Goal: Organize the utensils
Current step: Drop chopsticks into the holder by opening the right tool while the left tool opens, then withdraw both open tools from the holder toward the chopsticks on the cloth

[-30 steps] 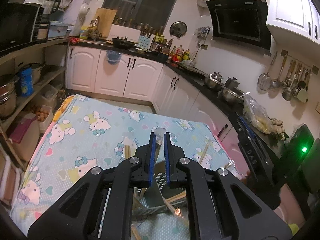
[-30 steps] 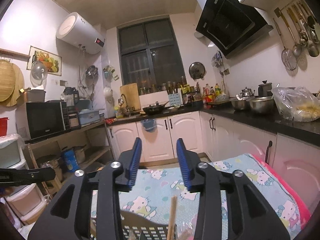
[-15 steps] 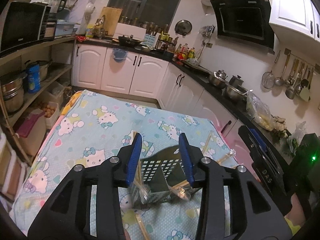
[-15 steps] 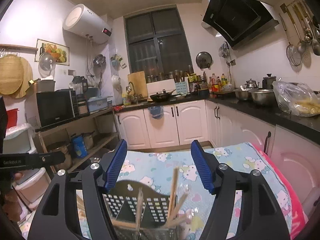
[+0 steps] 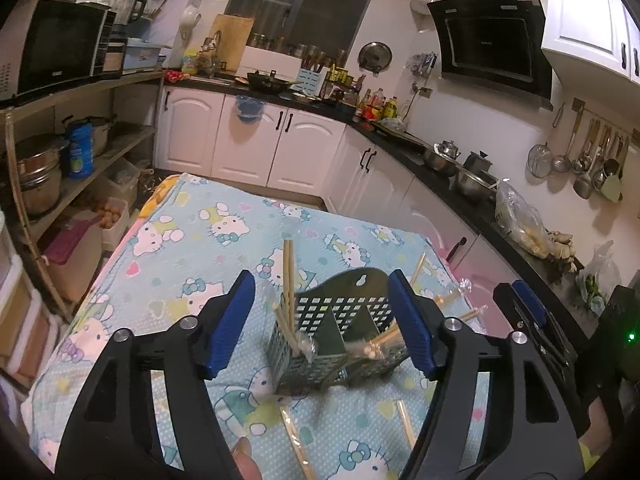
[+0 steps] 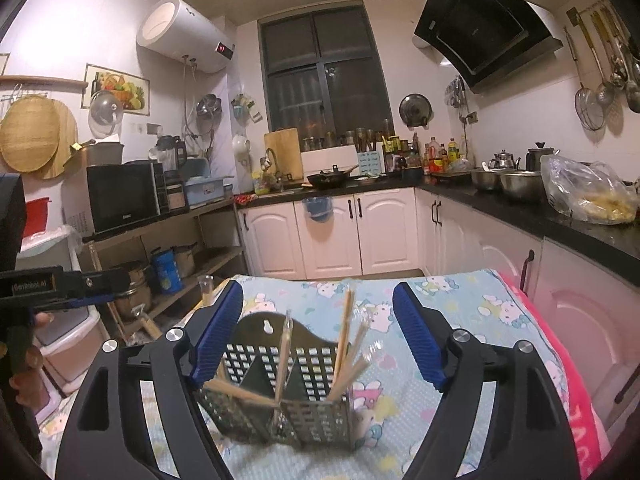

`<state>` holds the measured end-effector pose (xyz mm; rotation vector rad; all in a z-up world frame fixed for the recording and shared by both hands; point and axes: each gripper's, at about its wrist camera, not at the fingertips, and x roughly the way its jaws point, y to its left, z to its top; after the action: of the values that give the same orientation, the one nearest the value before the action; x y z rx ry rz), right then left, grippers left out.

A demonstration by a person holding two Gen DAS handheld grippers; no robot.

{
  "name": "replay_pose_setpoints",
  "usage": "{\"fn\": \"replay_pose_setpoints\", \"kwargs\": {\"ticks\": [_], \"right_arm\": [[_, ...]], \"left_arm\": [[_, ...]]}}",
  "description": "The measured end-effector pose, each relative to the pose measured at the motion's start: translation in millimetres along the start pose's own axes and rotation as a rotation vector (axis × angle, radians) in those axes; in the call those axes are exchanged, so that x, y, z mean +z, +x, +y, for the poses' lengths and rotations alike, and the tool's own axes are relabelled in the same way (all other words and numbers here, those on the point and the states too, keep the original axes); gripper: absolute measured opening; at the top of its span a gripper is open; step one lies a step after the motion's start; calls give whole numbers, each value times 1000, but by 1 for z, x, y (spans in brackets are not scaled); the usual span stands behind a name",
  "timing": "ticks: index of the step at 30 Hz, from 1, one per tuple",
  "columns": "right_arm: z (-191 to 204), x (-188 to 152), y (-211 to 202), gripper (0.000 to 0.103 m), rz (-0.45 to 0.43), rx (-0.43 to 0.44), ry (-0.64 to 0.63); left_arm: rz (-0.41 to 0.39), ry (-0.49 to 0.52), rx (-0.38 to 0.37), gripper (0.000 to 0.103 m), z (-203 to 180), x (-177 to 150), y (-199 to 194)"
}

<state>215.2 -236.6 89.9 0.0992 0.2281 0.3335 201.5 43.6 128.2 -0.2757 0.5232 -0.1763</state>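
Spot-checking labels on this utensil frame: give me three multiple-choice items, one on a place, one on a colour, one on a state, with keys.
1. Where does the perforated metal caddy stand?
A. On the black counter
B. On the cartoon-print tablecloth
C. On the shelf by the microwave

2. What colour are the pads of the right hand-held gripper?
A. Blue
B. Red
C. White

3. How do the jaws of the left hand-held gripper stand?
A. Clamped on a chopstick
B. Shut with nothing between them
C. Apart, pressing on nothing

Key: 1 B, the caddy sits on the cloth-covered table with loose chopsticks lying in front of it. 2 A, both pads show blue against the black frame. 3 C, the jaws have just been opening and now stand wide, and the caddy is seen between them, beyond the tips.
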Motion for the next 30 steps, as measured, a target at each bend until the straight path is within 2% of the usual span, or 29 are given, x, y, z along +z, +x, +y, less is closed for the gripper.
{"fn": "replay_pose_setpoints", "kwargs": {"ticks": [6, 12, 30], "right_arm": [[0, -10, -15, 78, 23, 11, -2], [1, -22, -28, 79, 69, 23, -12], [15, -53, -54, 79, 205, 79, -72]], "left_arm": [[8, -5, 5, 78, 2, -13, -6], [24, -15, 12, 85, 6, -33, -11], [122, -47, 39, 88, 20, -86, -9]]}}
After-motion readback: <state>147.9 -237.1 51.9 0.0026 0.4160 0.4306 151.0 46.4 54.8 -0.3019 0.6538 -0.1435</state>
